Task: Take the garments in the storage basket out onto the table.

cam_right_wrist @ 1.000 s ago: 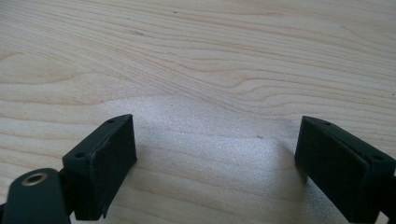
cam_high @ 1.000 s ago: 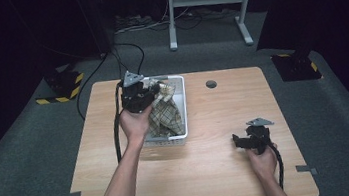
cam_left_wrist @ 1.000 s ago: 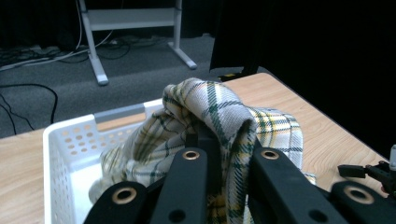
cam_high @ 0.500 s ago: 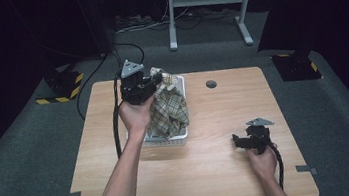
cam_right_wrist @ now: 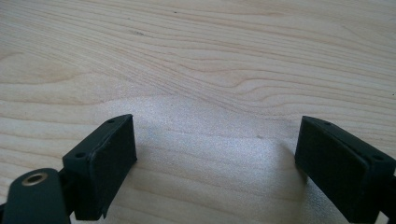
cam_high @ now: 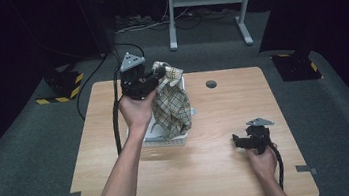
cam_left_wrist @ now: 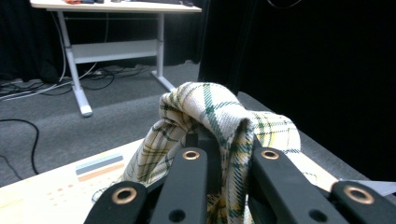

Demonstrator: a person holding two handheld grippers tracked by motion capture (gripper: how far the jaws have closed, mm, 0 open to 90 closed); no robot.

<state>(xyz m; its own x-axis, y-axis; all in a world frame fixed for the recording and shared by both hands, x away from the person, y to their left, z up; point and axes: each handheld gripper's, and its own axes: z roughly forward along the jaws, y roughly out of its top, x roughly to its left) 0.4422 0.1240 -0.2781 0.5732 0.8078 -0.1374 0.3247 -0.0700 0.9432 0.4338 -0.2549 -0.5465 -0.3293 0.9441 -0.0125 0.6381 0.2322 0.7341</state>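
Holding one plaid cloth (cam_high: pixel 171 106), left claw (cam_high: pixel 159 74) clamped.

left gripper (cam_high: pixel 157 75): black, grey plate; right gripper (cam_high: pixel 242 140): black, cabled | forearms: sleeveless

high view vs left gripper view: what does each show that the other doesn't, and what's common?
High view alone: the white bin on the wooden table, the right tool resting low over the tabletop, the person's forearms, and the lower end of the plaid cloth hanging into the bin.

Left gripper view alone: close up, the cloth bunched and pinched between the left tool's black jaws, plus a white desk frame behind.

Both: the left tool shut on the plaid cloth, lifted above the table.
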